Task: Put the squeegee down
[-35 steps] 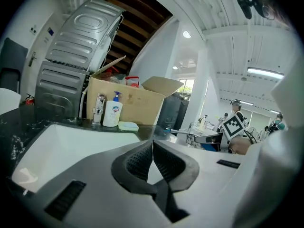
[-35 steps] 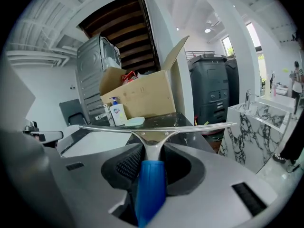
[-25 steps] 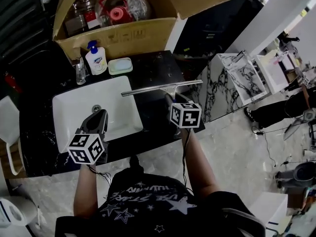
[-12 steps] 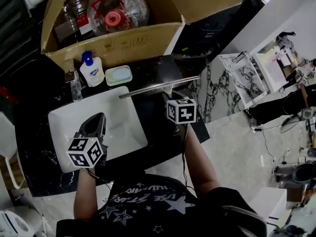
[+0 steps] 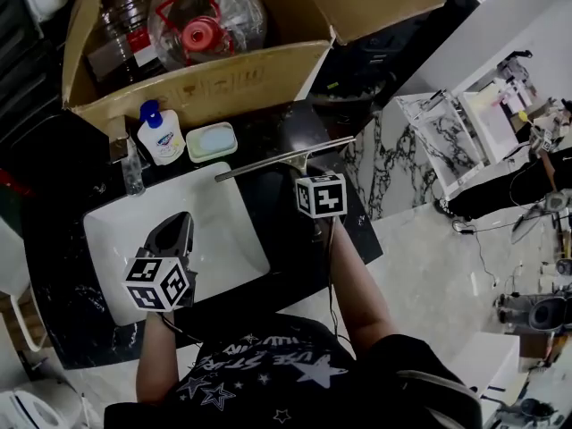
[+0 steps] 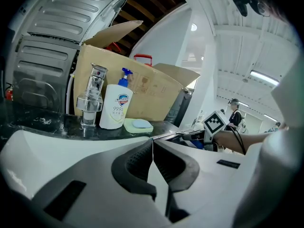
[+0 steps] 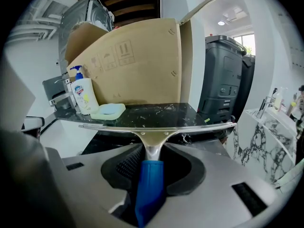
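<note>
Squeegee [image 5: 284,157], blue-handled with long metal blade, hanging clamped by its handle in right gripper [image 7: 152,156] over black marble counter [image 5: 290,239], right side, blade running along the back edge. Left gripper [image 6: 153,151], closed and empty, hovering over white sink [image 5: 228,244].

left gripper [image 5: 177,229]: jaws together, empty, pointing ahead near worktop [image 5: 295,239] front edge | right gripper [image 5: 309,175]: jaws clamped on squeegee [image 5: 284,157] handle, tilted down, near right edge | both forearms outstretched
</note>
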Demonstrator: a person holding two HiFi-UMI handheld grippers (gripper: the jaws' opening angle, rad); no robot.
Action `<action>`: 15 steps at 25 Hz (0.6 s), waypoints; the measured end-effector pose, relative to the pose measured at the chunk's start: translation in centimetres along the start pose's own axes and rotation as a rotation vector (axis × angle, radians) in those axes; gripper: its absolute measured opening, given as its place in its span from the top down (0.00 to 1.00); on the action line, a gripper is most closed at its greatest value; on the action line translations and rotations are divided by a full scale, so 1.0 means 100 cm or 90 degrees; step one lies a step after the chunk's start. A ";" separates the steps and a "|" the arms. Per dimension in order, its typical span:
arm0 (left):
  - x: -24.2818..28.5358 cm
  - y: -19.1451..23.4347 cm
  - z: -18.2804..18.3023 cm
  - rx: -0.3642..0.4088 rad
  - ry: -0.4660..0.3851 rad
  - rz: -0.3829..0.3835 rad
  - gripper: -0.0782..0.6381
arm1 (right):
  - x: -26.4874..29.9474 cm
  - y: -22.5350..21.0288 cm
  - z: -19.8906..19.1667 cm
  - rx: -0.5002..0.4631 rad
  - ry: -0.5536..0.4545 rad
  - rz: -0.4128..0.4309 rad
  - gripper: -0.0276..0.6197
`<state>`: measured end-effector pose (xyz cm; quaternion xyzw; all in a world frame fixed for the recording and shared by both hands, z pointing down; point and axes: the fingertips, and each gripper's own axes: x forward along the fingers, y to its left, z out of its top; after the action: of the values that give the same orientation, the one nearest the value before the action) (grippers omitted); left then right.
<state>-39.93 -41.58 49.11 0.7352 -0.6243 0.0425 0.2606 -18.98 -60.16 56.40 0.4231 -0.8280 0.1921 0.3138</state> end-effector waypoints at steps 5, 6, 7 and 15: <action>0.005 0.001 -0.001 -0.002 0.004 -0.004 0.86 | 0.012 -0.001 -0.004 0.006 0.019 0.005 0.74; 0.006 0.002 -0.001 -0.002 0.004 -0.004 0.86 | 0.014 -0.001 -0.004 0.011 0.020 0.009 0.74; 0.007 0.001 -0.001 -0.002 0.005 -0.005 0.86 | 0.015 -0.001 -0.003 0.011 0.021 0.007 0.74; 0.011 -0.002 -0.003 -0.001 0.009 -0.005 0.86 | 0.012 -0.006 0.002 -0.018 0.033 0.004 0.74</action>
<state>-39.39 -42.47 49.71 0.7372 -0.6196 0.0463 0.2654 -19.15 -61.31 57.12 0.4113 -0.8234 0.1923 0.3404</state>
